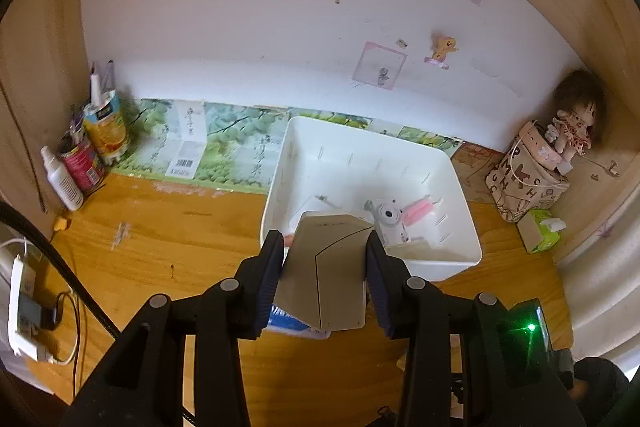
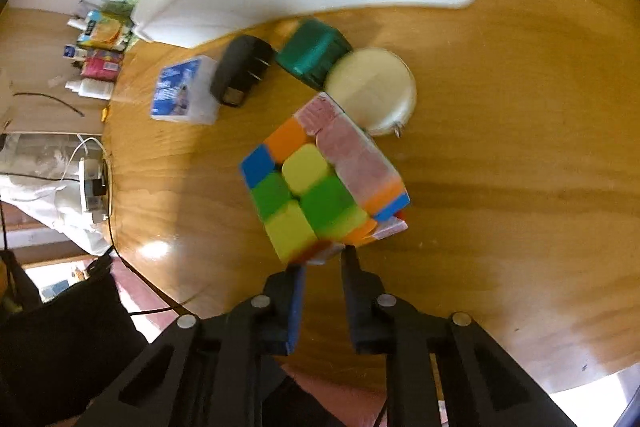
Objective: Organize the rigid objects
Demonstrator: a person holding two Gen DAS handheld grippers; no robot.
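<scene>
A white plastic bin (image 1: 436,269) fills the centre of the left wrist view on a wooden desk (image 1: 168,247), holding a small white instant camera (image 1: 387,214), a pink ribbed item (image 1: 416,213) beside it and a thin metal piece (image 1: 326,201) toward its left side. In the lower centre, the left gripper (image 1: 325,265) is clamped on a beige, flat angular case (image 1: 326,275), which tilts over the bin's near rim. A blue-and-white pack (image 1: 292,323) lies on the desk beneath it. At the left edge, an orange-printed can (image 1: 106,131) and a red can (image 1: 82,163) hold pens and tubes, with a white spray bottle (image 1: 62,179) beside them. A patterned bag (image 1: 524,183) with a doll (image 1: 574,131) on top sits at the right.

In the right wrist view, the right gripper (image 2: 323,259) has its fingers drawn close together, the tips at the lower corner of a multicoloured puzzle cube (image 2: 320,187) in mid-frame; whether they pinch it cannot be told. Behind the cube, toward the bin wall across the top, lie a round cream tin (image 2: 372,87), a green box (image 2: 310,53) and a black charger plug (image 2: 242,71).
</scene>
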